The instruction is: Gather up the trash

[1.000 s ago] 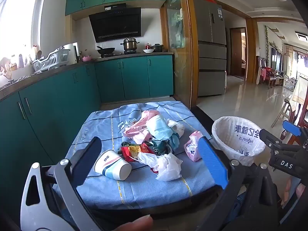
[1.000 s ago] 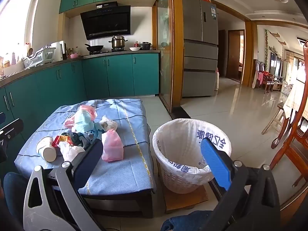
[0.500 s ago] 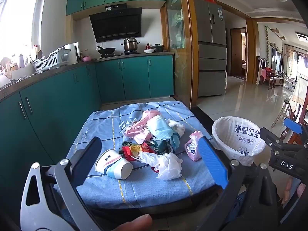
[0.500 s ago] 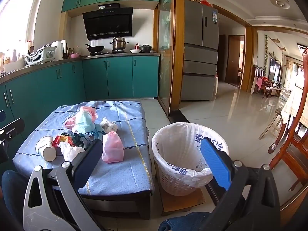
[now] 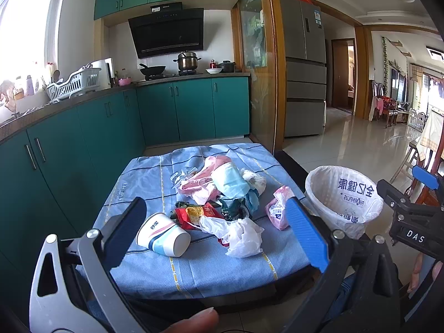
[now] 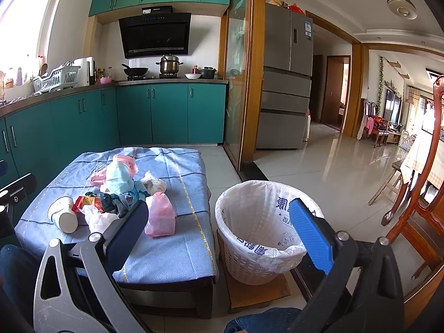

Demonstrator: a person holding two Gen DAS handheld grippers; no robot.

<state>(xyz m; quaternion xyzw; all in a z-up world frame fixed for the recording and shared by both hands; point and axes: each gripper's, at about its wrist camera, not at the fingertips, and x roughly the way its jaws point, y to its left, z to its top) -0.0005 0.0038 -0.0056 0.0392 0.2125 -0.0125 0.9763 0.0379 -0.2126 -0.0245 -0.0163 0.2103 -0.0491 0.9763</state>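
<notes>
A pile of trash lies on a low table with a blue cloth [image 5: 155, 174]: a paper cup [image 5: 163, 238] on its side, a white crumpled bag [image 5: 241, 236], a red snack wrapper [image 5: 195, 213], a light blue mask [image 5: 229, 181] and a pink bag [image 5: 277, 212]. A white-lined bin [image 5: 342, 198] stands right of the table, also in the right wrist view [image 6: 260, 230]. My left gripper [image 5: 219, 230] is open and empty, short of the pile. My right gripper [image 6: 219, 224] is open and empty, between table [image 6: 180, 172] and bin.
Teal cabinets [image 5: 69, 144] run along the left and back. A glass partition with a wooden frame [image 5: 263, 69] stands behind the table. A wooden chair [image 6: 416, 194] is at the right. The bin sits on a small wooden board [image 6: 258, 291]. Tiled floor stretches toward the fridge [image 6: 287, 83].
Both grippers drifted slightly; the right wrist view shifted a little, with table and bin lower and nearer. Nothing was grasped or moved on the table.
</notes>
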